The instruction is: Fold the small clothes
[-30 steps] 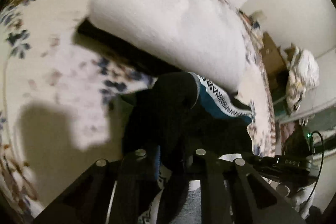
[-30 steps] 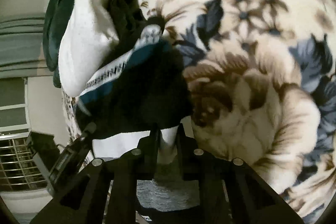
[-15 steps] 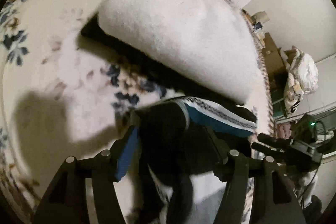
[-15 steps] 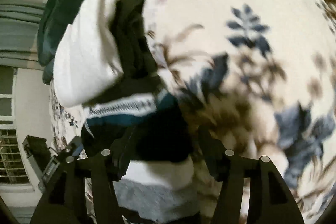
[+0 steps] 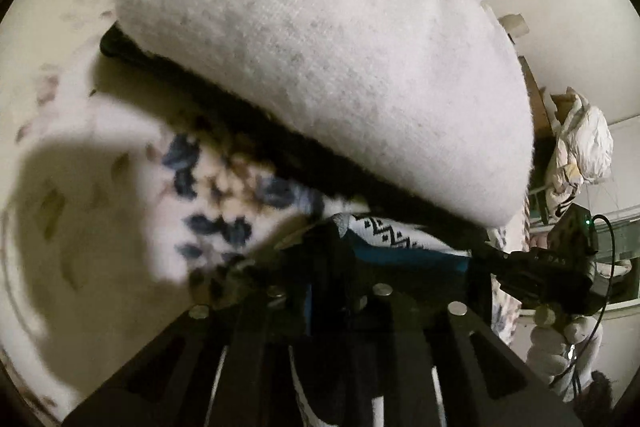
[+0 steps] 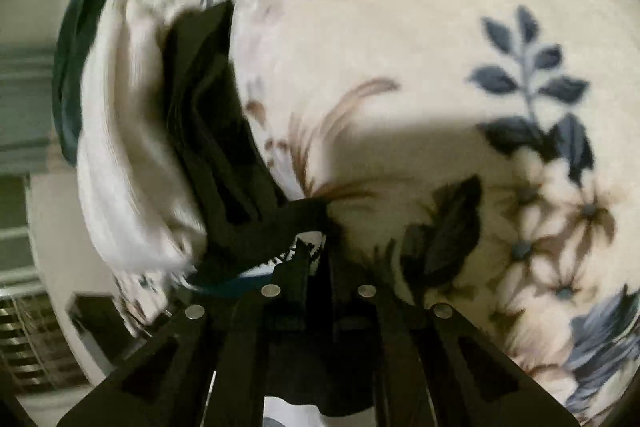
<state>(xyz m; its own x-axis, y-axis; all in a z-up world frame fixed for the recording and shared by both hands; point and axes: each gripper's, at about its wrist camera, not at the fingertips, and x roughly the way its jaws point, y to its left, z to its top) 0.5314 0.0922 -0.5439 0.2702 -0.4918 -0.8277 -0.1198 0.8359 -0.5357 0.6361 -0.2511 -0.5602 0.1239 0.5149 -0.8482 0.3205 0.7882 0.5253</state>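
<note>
A small black garment with a teal and white patterned band (image 5: 394, 247) lies on the floral blanket (image 5: 120, 211), at the foot of a stack of folded clothes. My left gripper (image 5: 328, 297) is shut on the black garment's near edge. My right gripper (image 6: 320, 287) is shut on the same black garment (image 6: 288, 223) from the other side; the teal band (image 6: 248, 277) shows just left of it. The right view is motion-blurred.
The stack has a thick white folded piece (image 5: 332, 43) on top of black folded clothes (image 5: 240, 119); it also shows in the right view (image 6: 120, 163) with black folds (image 6: 208, 115) beside it. A dark green item (image 6: 76, 67) lies behind. Room clutter and a white bundle (image 5: 580, 147) stand off the bed.
Both grippers opened half a second ago and are now shut again on the black garment. Both have moved closer to the stack of folded clothes.
</note>
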